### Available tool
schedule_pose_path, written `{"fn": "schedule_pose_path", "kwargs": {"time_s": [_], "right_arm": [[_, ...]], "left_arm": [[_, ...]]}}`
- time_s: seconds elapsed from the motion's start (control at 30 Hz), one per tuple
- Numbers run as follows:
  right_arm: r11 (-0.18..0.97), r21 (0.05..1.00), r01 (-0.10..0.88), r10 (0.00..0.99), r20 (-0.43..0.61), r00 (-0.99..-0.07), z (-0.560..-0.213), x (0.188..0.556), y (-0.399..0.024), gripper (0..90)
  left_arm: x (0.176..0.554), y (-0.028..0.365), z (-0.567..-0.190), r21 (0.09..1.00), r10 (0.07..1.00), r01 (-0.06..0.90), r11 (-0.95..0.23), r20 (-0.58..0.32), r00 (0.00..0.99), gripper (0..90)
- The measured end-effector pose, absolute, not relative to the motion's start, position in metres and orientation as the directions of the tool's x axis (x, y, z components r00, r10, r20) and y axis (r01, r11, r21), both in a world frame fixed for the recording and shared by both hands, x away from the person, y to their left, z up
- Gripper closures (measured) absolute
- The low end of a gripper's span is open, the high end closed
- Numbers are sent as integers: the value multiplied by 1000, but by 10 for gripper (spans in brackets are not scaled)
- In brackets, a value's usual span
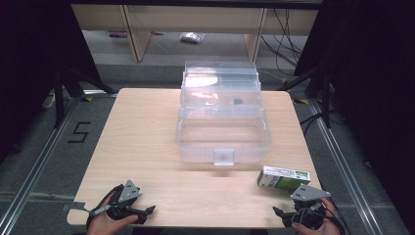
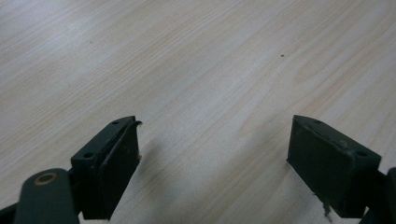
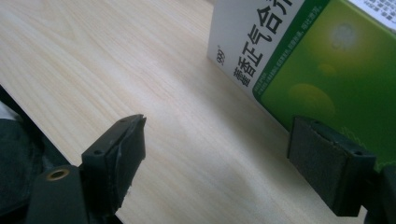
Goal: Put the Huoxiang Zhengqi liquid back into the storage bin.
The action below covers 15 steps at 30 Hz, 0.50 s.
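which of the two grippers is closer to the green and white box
The right gripper: the green-and-white box lies just ahead of it at the table's near right corner, while the left gripper sits across the table at the near left.

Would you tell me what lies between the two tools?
Only bare table lies between the left tool and right tool, as the high view shows.

High view overhead; gripper views skim table point(image 1: 147, 147).

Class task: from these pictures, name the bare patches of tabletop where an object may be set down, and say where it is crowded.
Free: the table left of the clear box, and the front strip between the left gripper and the green-and-white carton. Crowded: the front right corner, where the right gripper sits beside the carton.
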State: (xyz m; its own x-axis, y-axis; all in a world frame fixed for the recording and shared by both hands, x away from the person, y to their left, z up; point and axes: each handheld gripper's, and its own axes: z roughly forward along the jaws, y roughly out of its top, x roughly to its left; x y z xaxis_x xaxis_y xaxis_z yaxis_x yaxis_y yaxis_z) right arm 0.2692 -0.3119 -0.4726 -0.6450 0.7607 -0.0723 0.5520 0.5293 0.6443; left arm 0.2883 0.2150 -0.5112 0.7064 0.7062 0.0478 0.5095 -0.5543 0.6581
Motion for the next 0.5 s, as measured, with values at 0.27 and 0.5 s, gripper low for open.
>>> {"fn": "schedule_pose_path", "kwargs": {"time_s": [0.27,0.5], "right_arm": [[550,649,526,736,-80,-672,-462,267,-311,220],[570,651,501,715,-93,-693,-449,270,-309,222]], "left_arm": [[288,215,-512,658,709,513,-552,46,704,161],[289,215,-512,653,707,515,-555,45,705,161]]}}
